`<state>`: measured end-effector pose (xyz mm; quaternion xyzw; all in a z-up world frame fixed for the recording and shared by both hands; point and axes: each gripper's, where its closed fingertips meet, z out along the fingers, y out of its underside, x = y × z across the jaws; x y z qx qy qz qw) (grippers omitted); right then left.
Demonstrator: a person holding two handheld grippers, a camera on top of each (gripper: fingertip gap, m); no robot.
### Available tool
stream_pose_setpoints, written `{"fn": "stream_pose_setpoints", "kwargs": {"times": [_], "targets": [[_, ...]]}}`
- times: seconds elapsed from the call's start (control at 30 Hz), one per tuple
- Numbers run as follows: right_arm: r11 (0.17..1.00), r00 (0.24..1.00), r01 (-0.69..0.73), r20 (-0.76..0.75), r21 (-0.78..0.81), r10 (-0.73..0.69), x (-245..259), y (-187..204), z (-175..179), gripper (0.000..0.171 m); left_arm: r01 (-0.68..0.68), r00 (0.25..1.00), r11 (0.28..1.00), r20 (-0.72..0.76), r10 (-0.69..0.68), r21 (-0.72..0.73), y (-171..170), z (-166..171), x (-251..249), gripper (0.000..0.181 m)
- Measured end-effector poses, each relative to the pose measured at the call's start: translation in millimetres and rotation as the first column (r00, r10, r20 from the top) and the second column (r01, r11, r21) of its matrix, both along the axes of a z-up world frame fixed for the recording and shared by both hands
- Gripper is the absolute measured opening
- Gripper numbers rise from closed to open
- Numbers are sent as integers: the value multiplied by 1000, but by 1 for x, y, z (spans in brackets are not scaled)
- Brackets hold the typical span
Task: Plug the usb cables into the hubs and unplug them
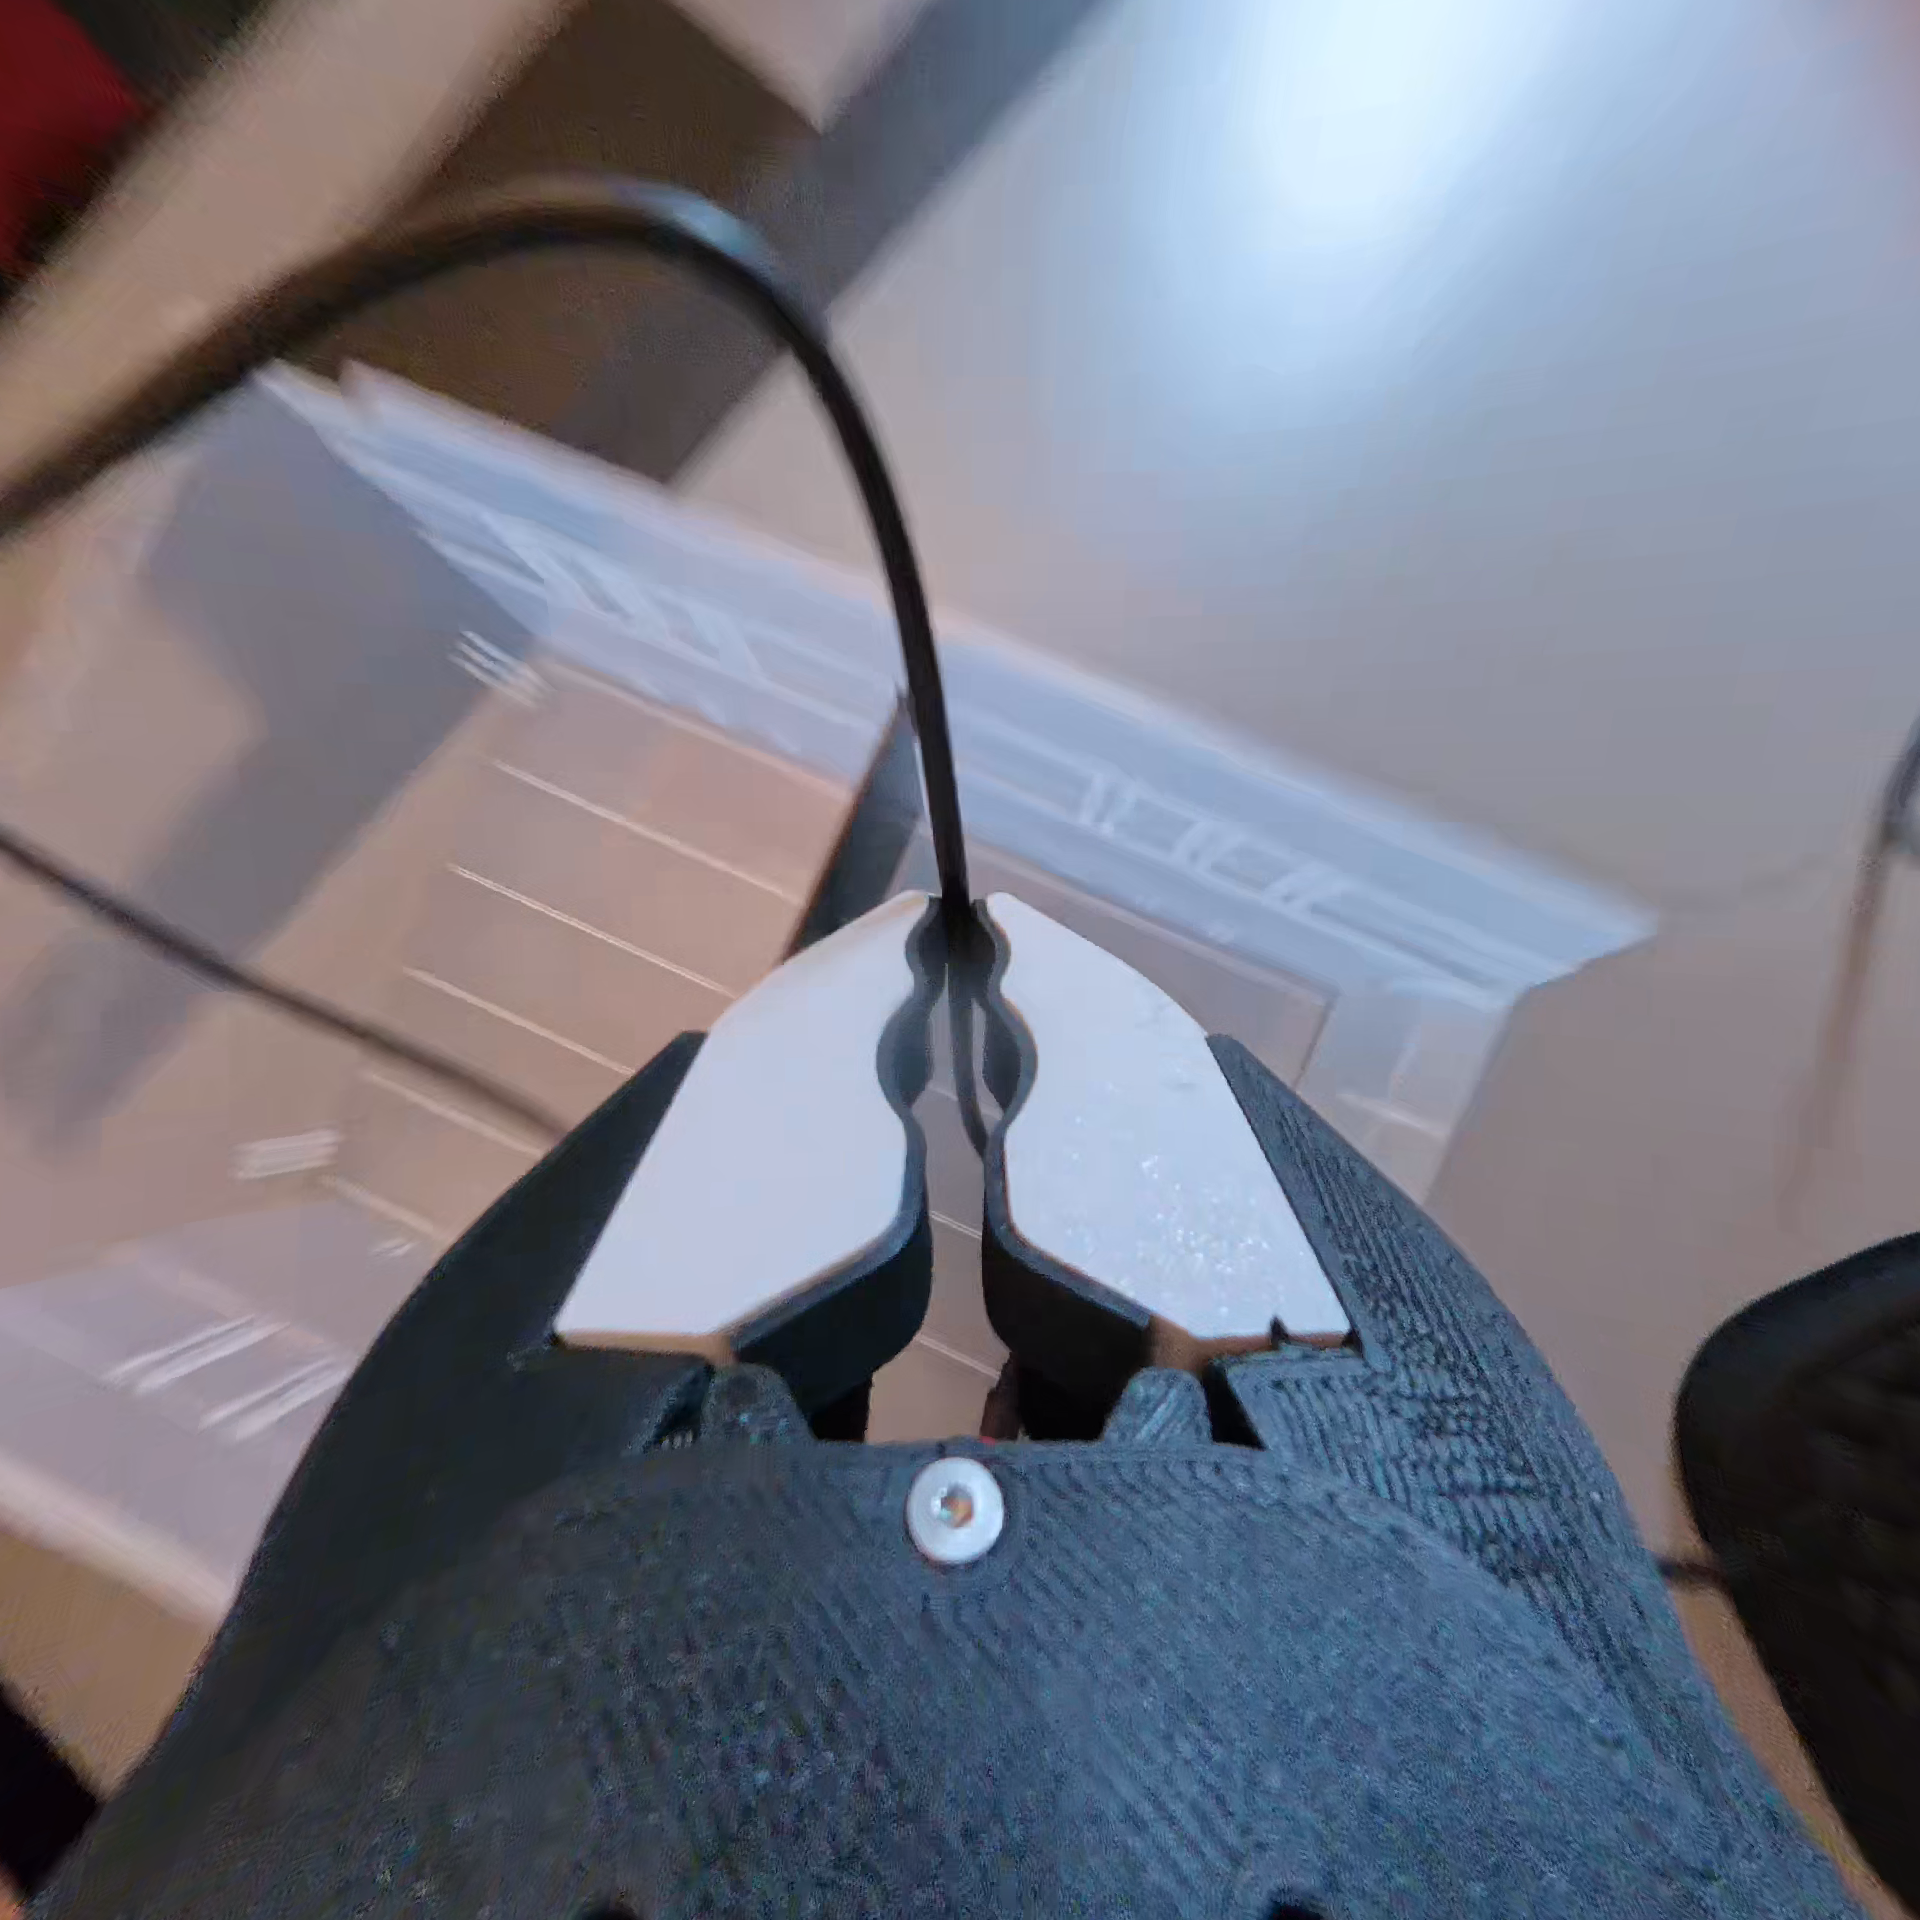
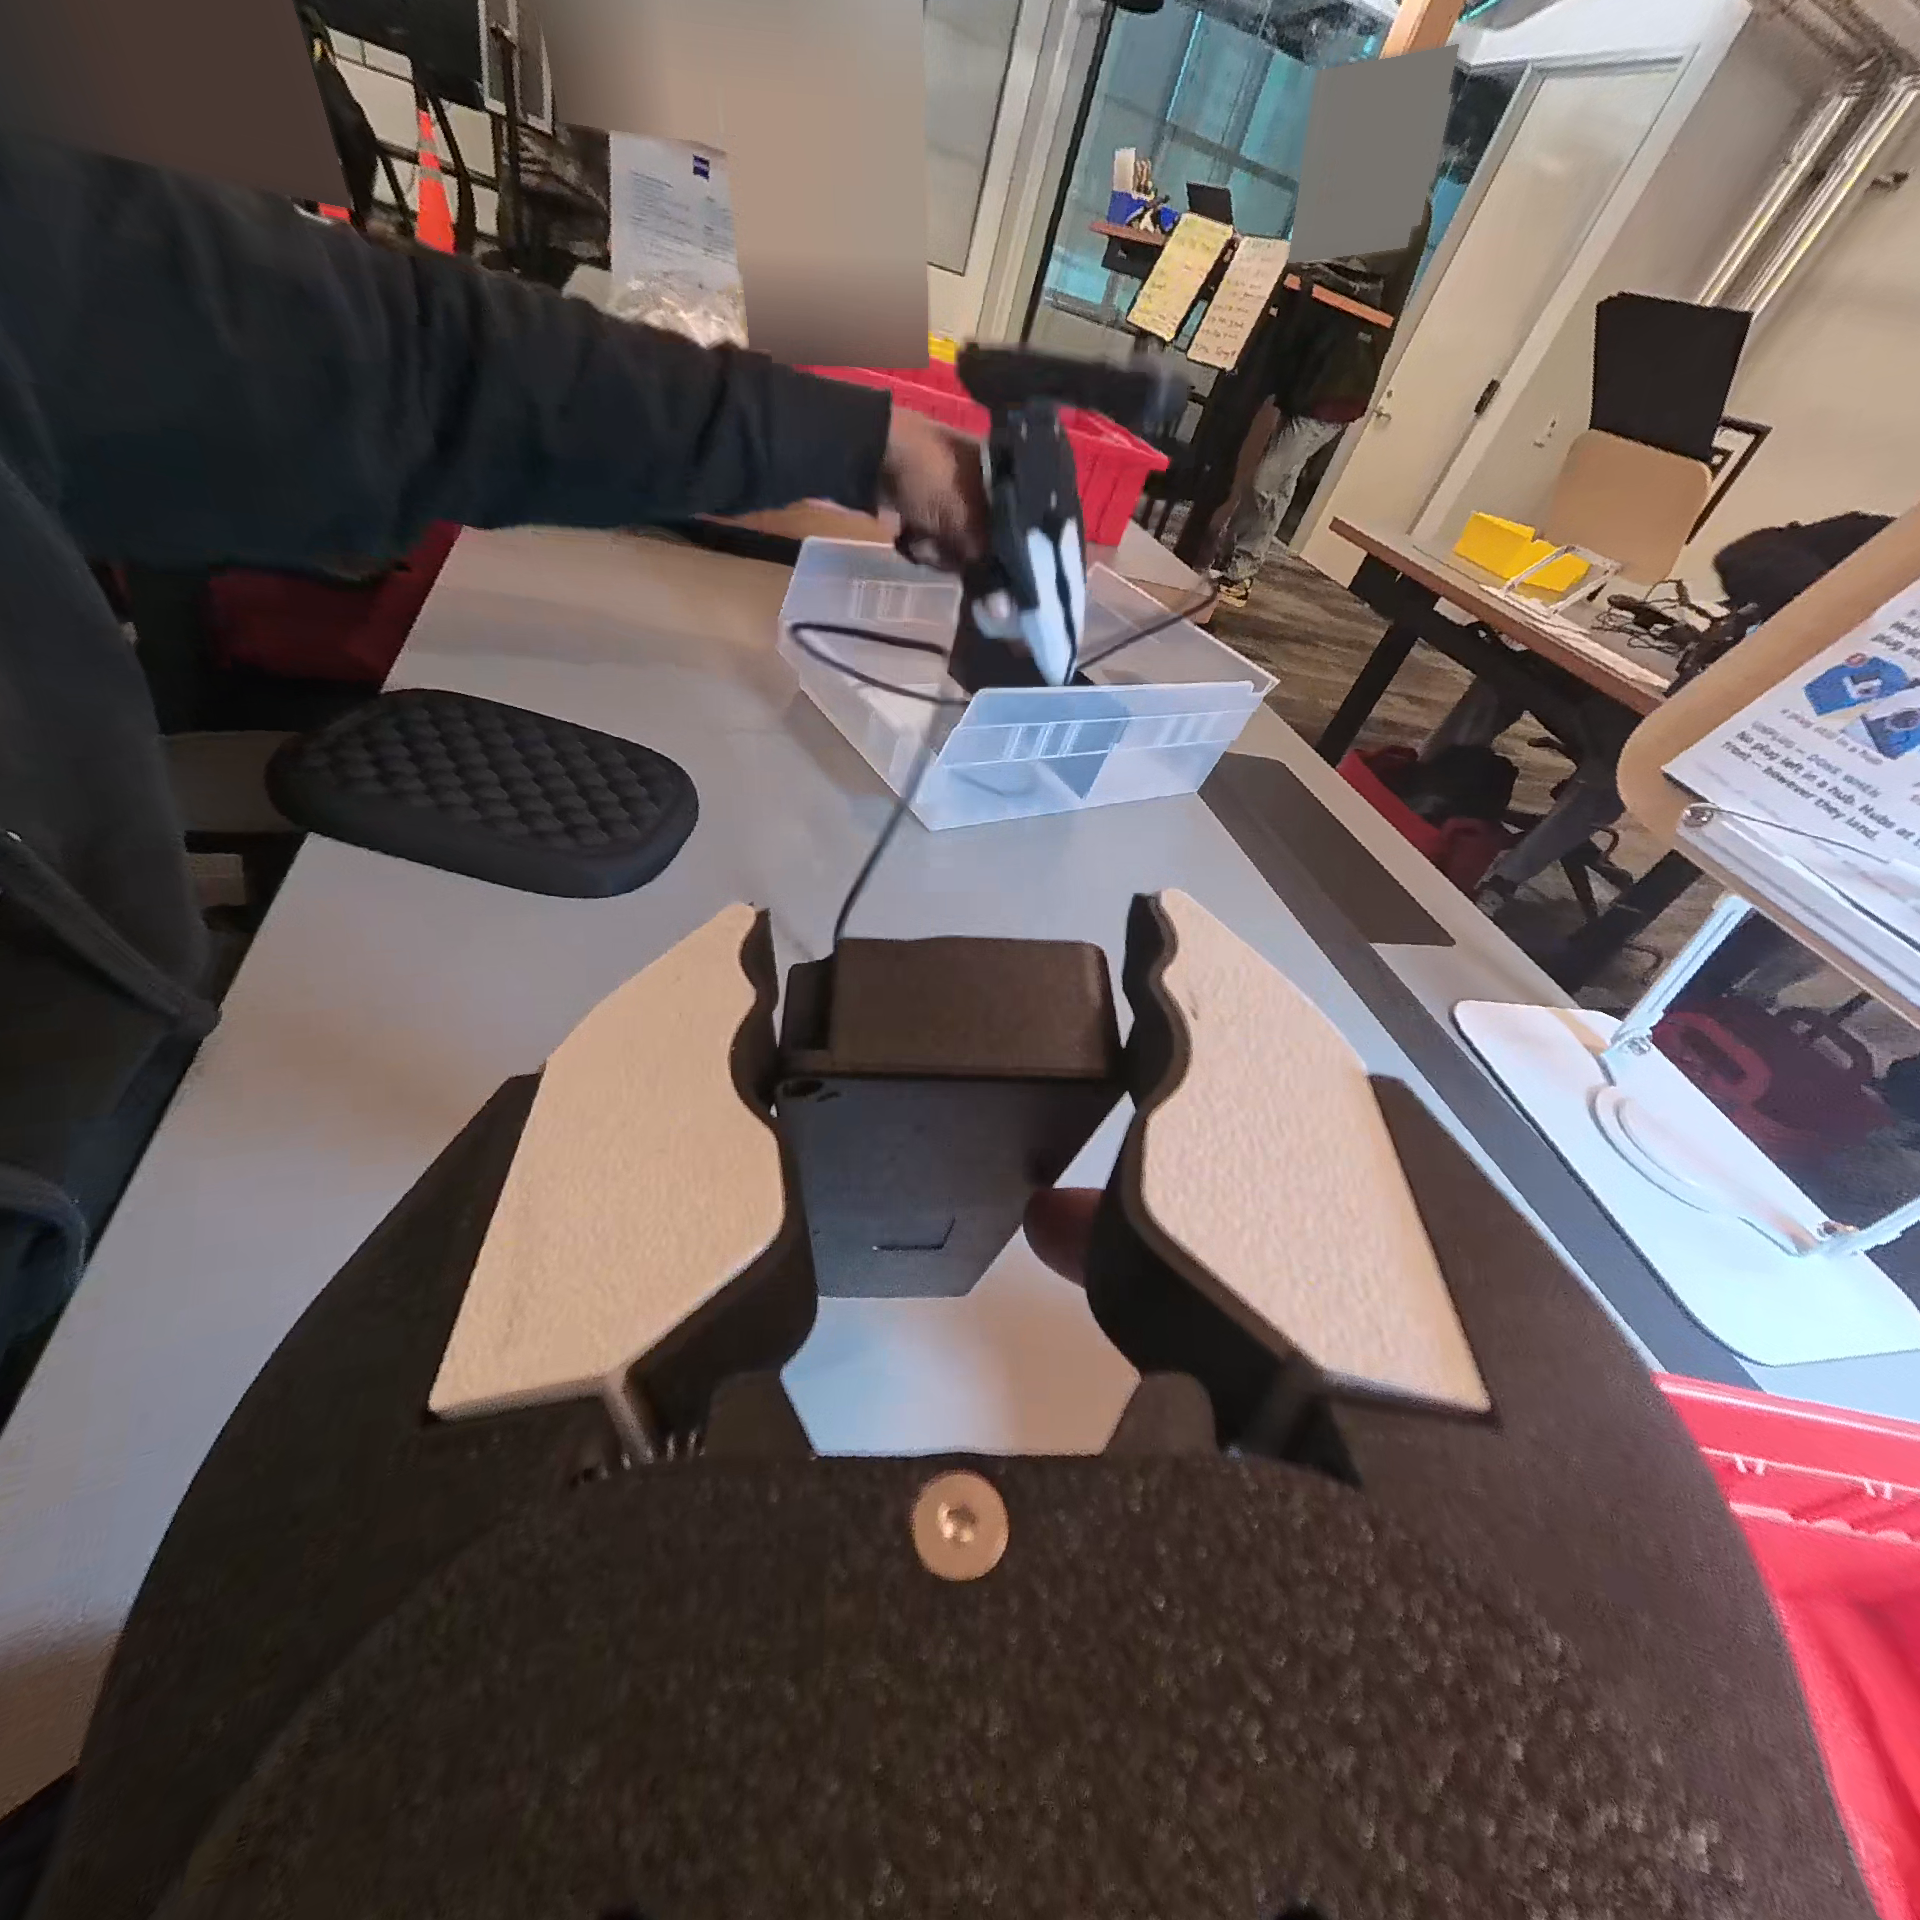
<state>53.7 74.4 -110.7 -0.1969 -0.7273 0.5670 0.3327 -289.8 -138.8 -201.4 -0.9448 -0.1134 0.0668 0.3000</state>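
Note:
My left gripper [image 1: 956, 920] is shut on a thin black usb cable [image 1: 862, 499] that arcs up and away to the left; the view is blurred by motion. It hangs over a clear plastic bin [image 1: 1039, 748]. In the right wrist view the left gripper [image 2: 1049, 634] points down into that clear bin [image 2: 1174, 748], held by a person's hand. My right gripper [image 2: 951, 956] is shut on a black usb hub [image 2: 935, 1101] held above the table. The hub's black cable [image 2: 883, 842] runs from it toward the bin.
A grey table [image 2: 520, 966] carries a black padded rest [image 2: 478, 795] at left and a white stand with a printed sheet [image 2: 1787, 748] at right. A red tote [image 2: 1829, 1558] sits at the lower right. Another red bin [image 2: 1101, 447] is behind the clear one. There is about 40 cm between the tips of the two grippers.

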Motion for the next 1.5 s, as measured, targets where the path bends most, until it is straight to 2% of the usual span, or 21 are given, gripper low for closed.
{"fn": "stream_pose_setpoints", "kwargs": {"times": [0.03, 0.13, 0.23, 0.3, 0.37, 0.47, 0.63, 0.73, 0.8, 0.9, 1.03, 1.17, 1.27, 1.37, 1.43, 1.5], "targets": [[1000, 1000, 5, -1, -5, -5, -1, 2, 0, 64, -5, 999, 998, -45, 7, 57, 1, 32, 2, 4], [999, 1000, 25, -16, -30, -26, -5, 7, 5, 64, 74, 982, 980, -184, -39, 183, 9, 136, 31, 4], [998, 997, 51, -53, -44, -53, -4, 12, 15, 65, 231, 930, 956, -329, -163, 180, 26, 215, 92, 4], [997, 994, 55, -89, -53, -59, 2, 13, 27, 64, 359, 878, 921, -388, -280, 147, 44, 247, 142, 4], [997, 990, 51, -128, -60, -59, 11, 12, 40, 64, 434, 855, 891, -371, -362, 131, 64, 258, 185, 4], [998, 981, 23, -189, -64, -35, 31, 8, 60, 65, 485, 856, 871, -249, -453, 81, 89, 227, 221, 5], [990, 968, -110, -237, -86, 87, 65, -2, 90, 65, 558, 830, 829, 7, -558, -43, 118, 97, 255, 4], [967, 955, -215, -236, -134, 179, 77, -6, 101, 64, 618, 784, 786, 87, -615, -19, 133, 35, 277, 5], [942, 946, -276, -230, -194, 230, 78, -7, 106, 65, 638, 763, 769, 101, -638, 33, 144, 13, 289, 5], [911, 945, -307, -202, -274, 258, 64, -5, 99, 65, 647, 730, 748, 162, -664, 147, 158, -2, 310, 14], [848, 940, -340, -125, -406, 317, 42, -6, 78, 65, 732, 650, 668, 154, -744, 137, 152, -18, 329, 32], [814, 931, -347, -63, -466, 361, 30, -6, 60, 65, 742, 644, 663, 169, -746, 99, 136, -28, 329, 44], [805, 913, -376, -33, -459, 408, 32, -9, 53, 65, 748, 631, 652, 170, -757, 126, 126, -23, 332, 54], [801, 901, -392, -10, -452, 435, 34, -11, 47, 65, 745, 626, 641, 138, -767, 183, 121, -1, 329, 55], [797, 896, -394, 2, -457, 444, 35, -10, 44, 65, 775, 605, 617, 123, -787, 139, 112, 3, 329, 57], [796, 894, -395, 8, -460, 448, 35, -9, 42, 65, 826, 558, 563, 126, -820, 11, 100, -12, 335, 64]]}}
